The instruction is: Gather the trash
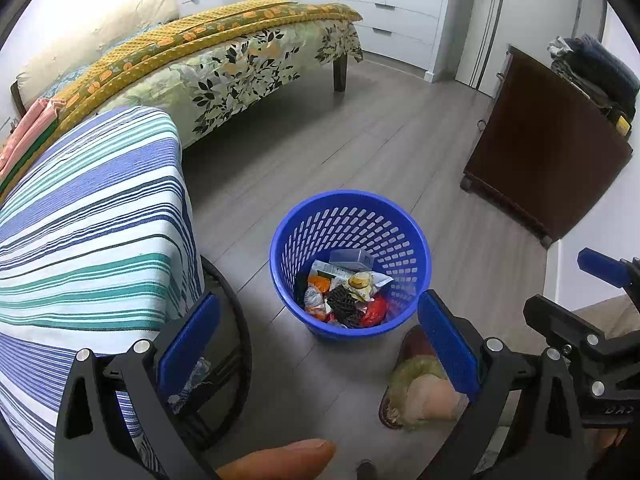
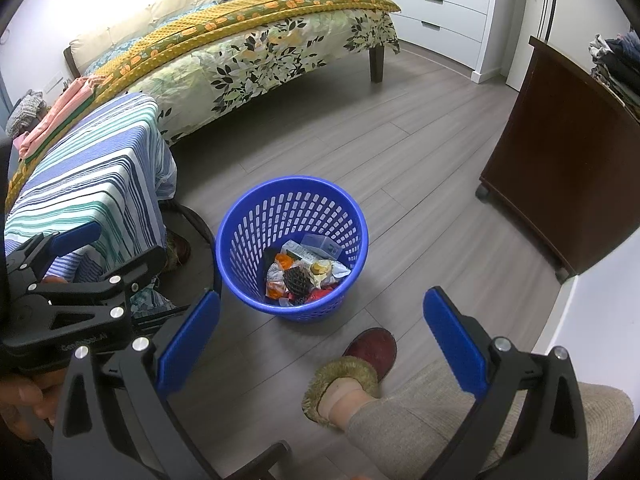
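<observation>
A blue perforated waste basket (image 1: 351,216) stands on the wood floor, also in the right wrist view (image 2: 292,196). It holds mixed trash (image 1: 346,292): wrappers, a grey box, a black mesh piece, red and orange bits, also seen from the right (image 2: 306,272). My left gripper (image 1: 320,344) is open and empty, above and just in front of the basket. My right gripper (image 2: 322,344) is open and empty, a little nearer than the basket. The right gripper also shows at the right edge of the left wrist view (image 1: 600,320).
A striped cloth covers a table (image 1: 92,216) at left, with a black round frame beneath it. A bed (image 1: 224,56) lies behind. A dark wooden cabinet (image 1: 548,148) stands at right. The person's slippered foot (image 2: 356,368) is on the floor near the basket.
</observation>
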`<control>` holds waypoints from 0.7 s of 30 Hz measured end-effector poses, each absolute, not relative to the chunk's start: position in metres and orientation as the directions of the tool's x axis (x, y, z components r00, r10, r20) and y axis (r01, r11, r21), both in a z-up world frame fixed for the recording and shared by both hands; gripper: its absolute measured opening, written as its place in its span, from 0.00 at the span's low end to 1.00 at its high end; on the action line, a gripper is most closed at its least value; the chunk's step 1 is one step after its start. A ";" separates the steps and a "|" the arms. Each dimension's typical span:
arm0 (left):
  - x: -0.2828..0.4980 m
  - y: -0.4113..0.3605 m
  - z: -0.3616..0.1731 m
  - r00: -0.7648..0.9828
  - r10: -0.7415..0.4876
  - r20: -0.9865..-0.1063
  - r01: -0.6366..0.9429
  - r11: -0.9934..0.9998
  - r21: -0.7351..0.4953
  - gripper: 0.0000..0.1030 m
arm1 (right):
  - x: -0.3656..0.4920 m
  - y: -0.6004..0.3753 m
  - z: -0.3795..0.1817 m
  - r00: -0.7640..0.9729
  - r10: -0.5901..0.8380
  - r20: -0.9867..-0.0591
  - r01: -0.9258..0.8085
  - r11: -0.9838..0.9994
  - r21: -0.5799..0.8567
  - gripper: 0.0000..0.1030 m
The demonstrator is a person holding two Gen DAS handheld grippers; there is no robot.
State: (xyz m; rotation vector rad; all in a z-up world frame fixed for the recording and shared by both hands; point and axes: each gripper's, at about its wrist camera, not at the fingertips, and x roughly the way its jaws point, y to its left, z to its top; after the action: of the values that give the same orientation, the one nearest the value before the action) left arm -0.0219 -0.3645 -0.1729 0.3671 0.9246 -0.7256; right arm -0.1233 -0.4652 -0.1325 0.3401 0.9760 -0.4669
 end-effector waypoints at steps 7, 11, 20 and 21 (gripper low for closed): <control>-0.021 -0.362 -0.176 0.393 -0.404 -0.826 0.710 0.704 -0.007 0.95 | -0.124 -0.465 -0.135 0.472 -0.223 -0.853 0.523 0.849 0.067 0.95; -0.020 -0.360 -0.177 0.392 -0.403 -0.827 0.711 0.703 -0.006 0.95 | -0.124 -0.465 -0.136 0.471 -0.224 -0.853 0.524 0.849 0.066 0.95; -0.021 -0.361 -0.176 0.392 -0.403 -0.827 0.711 0.703 -0.005 0.95 | -0.124 -0.465 -0.135 0.472 -0.222 -0.853 0.523 0.849 0.068 0.95; -0.021 -0.361 -0.176 0.392 -0.403 -0.827 0.711 0.703 -0.006 0.95 | -0.123 -0.465 -0.135 0.472 -0.222 -0.853 0.524 0.849 0.068 0.95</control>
State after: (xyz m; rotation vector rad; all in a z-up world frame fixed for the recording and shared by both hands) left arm -0.0210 -0.3613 -0.1763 0.3797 0.9236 -0.7287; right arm -0.1235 -0.4651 -0.1351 0.3432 0.9799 -0.4675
